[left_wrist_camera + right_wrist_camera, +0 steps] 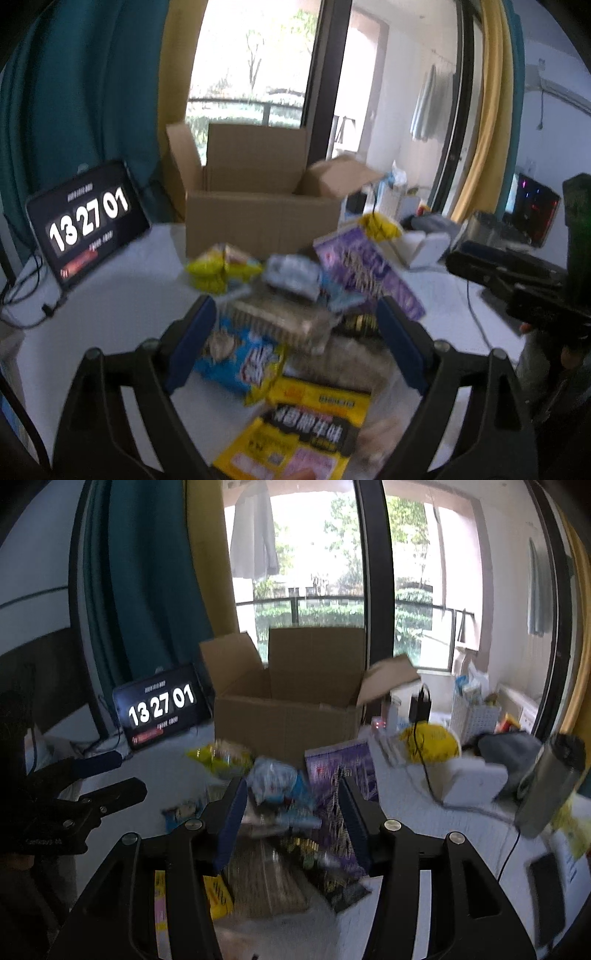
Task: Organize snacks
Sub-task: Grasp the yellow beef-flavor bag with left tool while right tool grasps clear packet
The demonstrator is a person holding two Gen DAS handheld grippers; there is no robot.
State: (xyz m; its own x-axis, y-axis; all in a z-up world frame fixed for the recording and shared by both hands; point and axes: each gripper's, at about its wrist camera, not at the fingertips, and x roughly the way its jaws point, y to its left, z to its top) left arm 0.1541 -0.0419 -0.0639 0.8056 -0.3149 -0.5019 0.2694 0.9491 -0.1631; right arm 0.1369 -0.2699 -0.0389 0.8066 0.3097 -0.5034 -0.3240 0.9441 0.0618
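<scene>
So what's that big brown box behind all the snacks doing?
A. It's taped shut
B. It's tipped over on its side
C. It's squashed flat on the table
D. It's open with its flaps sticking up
D: the cardboard box stands upright on the table behind the pile of snacks, its flaps folded up and outward so the inside shows.

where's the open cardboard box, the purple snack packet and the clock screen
open brown cardboard box (258,221): left wrist view, front wall
flat purple snack packet (365,269): left wrist view, middle of its face
black clock screen (162,705): right wrist view, on the white digits
</scene>
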